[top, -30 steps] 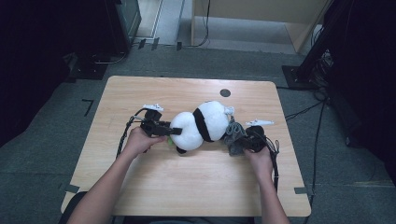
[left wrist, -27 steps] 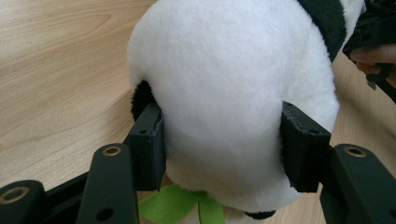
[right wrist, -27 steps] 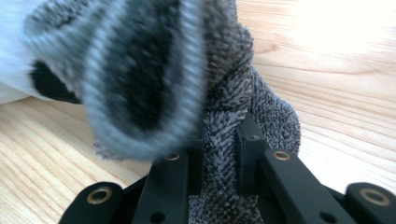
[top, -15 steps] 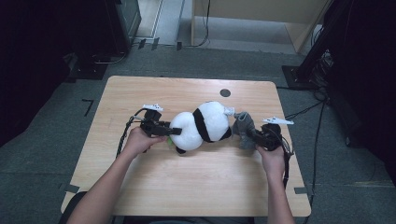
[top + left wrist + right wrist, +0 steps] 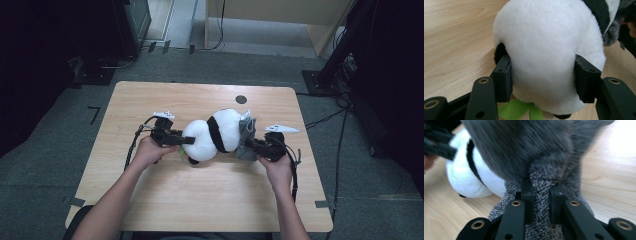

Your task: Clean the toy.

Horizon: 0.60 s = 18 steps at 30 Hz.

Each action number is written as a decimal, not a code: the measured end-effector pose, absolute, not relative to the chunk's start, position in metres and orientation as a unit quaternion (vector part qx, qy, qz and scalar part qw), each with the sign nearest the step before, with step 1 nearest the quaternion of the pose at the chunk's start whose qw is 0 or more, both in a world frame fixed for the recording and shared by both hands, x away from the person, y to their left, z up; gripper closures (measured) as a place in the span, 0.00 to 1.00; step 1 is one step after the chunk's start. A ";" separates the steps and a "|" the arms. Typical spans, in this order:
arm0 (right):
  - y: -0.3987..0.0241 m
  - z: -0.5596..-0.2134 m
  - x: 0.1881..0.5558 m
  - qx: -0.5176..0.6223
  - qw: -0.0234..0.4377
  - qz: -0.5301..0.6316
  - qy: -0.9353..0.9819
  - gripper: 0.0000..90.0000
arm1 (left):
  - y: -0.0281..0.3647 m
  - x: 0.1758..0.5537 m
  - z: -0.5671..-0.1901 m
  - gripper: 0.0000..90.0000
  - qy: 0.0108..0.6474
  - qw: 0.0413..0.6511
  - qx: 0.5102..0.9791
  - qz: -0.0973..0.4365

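I have both tools on the toy at once. The soft black-and-white plush panda lies on its side near the middle of the pale wooden table, its round white end pointing left and its other end wrapped in a fuzzy grey knitted fabric piece pointing right.

My left gripper comes in from the left, and its jaws stand about half apart with the panda's round white end squeezed between them. In the left gripper view the black pads press into the fur on either side, and the plush bulges out above them. A small bright green felt leaf pokes out beneath the panda, just beside the near jaw and lying on the wood. A dark ear or paw shows behind the left pad; I cannot tell which.

My right gripper comes in from the right, jaws drawn in narrow and pinching a fold of the grey fabric. In the right gripper view the two pads sit close together with the woolly knit bunched between them, and the fabric spreads above into a blurred grey mass. The panda's white body with its black band sits behind it, to the left in that view.

A small round dark hole is set in the table's far side, well apart from the toy.
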State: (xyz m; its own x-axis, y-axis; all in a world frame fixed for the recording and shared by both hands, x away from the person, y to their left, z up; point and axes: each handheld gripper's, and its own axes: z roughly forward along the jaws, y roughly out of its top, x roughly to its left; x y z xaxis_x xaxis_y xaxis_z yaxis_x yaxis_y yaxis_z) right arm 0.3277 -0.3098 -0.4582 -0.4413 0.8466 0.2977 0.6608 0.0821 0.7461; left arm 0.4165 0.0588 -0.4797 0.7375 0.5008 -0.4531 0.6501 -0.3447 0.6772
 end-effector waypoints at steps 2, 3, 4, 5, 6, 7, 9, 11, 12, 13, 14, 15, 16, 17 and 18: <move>-0.308 -0.464 0.328 0.523 0.104 0.438 0.724 0.88 | 0.059 0.417 -0.480 0.46 0.353 0.452 0.815 -0.083; -0.309 -0.467 0.329 0.525 0.102 0.441 0.721 0.88 | 0.059 0.416 -0.480 0.46 0.353 0.452 0.815 -0.083; -0.310 -0.469 0.329 0.526 0.100 0.439 0.722 0.88 | 0.058 0.416 -0.480 0.46 0.353 0.453 0.815 -0.082; -0.310 -0.471 0.330 0.528 0.099 0.434 0.724 0.88 | 0.058 0.416 -0.480 0.46 0.354 0.453 0.814 -0.082; -0.310 -0.473 0.331 0.529 0.100 0.424 0.728 0.88 | 0.058 0.416 -0.480 0.46 0.354 0.453 0.814 -0.081; -0.310 -0.476 0.332 0.531 0.101 0.413 0.733 0.88 | 0.058 0.416 -0.480 0.46 0.355 0.454 0.814 -0.082; -0.309 -0.482 0.333 0.533 0.101 0.400 0.738 0.88 | 0.059 0.416 -0.480 0.46 0.355 0.454 0.813 -0.082; -0.309 -0.485 0.335 0.537 0.098 0.389 0.742 0.88 | 0.059 0.416 -0.480 0.45 0.357 0.455 0.811 -0.083; -0.310 -0.487 0.336 0.535 0.100 0.382 0.747 0.88 | 0.059 0.416 -0.481 0.45 0.357 0.456 0.811 -0.083; -0.310 -0.489 0.337 0.535 0.101 0.371 0.752 0.88 | 0.059 0.416 -0.481 0.45 0.357 0.457 0.810 -0.083; -0.310 -0.491 0.338 0.533 0.106 0.358 0.759 0.88 | 0.060 0.416 -0.481 0.45 0.357 0.458 0.810 -0.084; -0.310 -0.494 0.340 0.535 0.106 0.349 0.763 0.88 | 0.060 0.416 -0.481 0.45 0.358 0.459 0.809 -0.083; -0.311 -0.495 0.341 0.536 0.105 0.351 0.761 0.88 | 0.060 0.416 -0.481 0.45 0.359 0.460 0.807 -0.085; -0.312 -0.495 0.341 0.538 0.102 0.353 0.758 0.88 | 0.060 0.416 -0.481 0.45 0.362 0.461 0.805 -0.088; -0.313 -0.493 0.342 0.539 0.104 0.353 0.758 0.88 | 0.060 0.416 -0.481 0.45 0.364 0.462 0.804 -0.089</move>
State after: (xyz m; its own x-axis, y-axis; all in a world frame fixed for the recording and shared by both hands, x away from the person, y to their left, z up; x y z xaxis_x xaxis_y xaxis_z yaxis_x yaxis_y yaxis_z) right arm 0.3419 -0.3134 -0.4928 -0.3985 0.8897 0.2230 0.7431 0.1706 0.6470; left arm 0.4157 0.0604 -0.4810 0.7198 0.5027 -0.4787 0.6667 -0.3085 0.6784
